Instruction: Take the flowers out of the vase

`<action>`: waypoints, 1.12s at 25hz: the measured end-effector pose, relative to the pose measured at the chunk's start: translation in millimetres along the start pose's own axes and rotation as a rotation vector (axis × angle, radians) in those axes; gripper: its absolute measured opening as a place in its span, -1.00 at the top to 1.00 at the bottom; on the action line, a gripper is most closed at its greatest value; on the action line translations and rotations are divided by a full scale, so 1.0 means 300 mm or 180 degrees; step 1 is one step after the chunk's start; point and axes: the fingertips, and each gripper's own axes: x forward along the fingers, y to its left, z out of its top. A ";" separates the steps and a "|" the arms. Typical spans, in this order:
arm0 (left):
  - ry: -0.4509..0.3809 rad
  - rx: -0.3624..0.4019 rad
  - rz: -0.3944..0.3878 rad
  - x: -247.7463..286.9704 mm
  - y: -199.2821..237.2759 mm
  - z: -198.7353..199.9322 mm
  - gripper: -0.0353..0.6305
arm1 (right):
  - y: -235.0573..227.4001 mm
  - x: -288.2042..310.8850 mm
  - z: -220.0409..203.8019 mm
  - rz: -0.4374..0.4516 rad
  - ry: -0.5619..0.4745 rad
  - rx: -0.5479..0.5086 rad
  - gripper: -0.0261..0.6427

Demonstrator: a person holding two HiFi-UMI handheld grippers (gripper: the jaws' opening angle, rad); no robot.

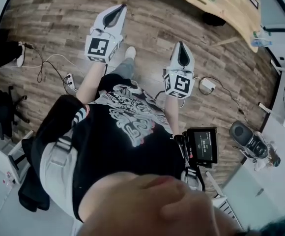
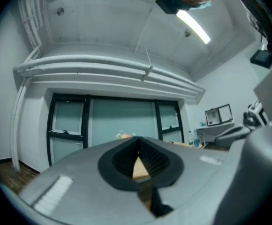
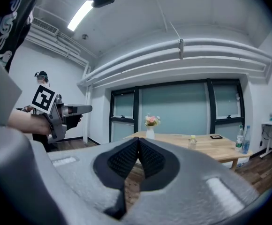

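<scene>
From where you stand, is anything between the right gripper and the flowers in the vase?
Nothing visible is in the way. The right gripper, shut and empty, faces the flowers in their white vase on the wooden table, with only floor between. The left gripper is off to one side, and a small bottle stands apart from the vase.

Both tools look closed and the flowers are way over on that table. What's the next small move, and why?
Probably step closer to the table first. In the right gripper view the vase with its flowers stands well beyond the right tool, and that tool and the left tool are both shut and empty, so nothing can be grasped yet.
</scene>
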 end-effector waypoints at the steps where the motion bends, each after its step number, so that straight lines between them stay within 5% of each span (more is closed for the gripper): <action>1: -0.0009 0.0007 -0.0009 0.082 0.049 -0.002 0.93 | -0.026 0.093 0.014 -0.0010 0.0009 0.0000 0.93; 10: 0.0036 -0.0104 -0.0099 0.691 0.398 -0.104 0.93 | -0.169 0.761 0.081 0.0009 0.0052 -0.0042 0.93; 18: 0.0241 -0.0362 -0.0155 0.972 0.520 -0.216 0.92 | -0.227 1.021 0.046 0.0154 0.0146 0.0026 0.93; 28: 0.0446 -0.0372 -0.0248 1.227 0.585 -0.338 0.76 | -0.294 1.313 0.011 0.0302 0.0195 0.0013 0.93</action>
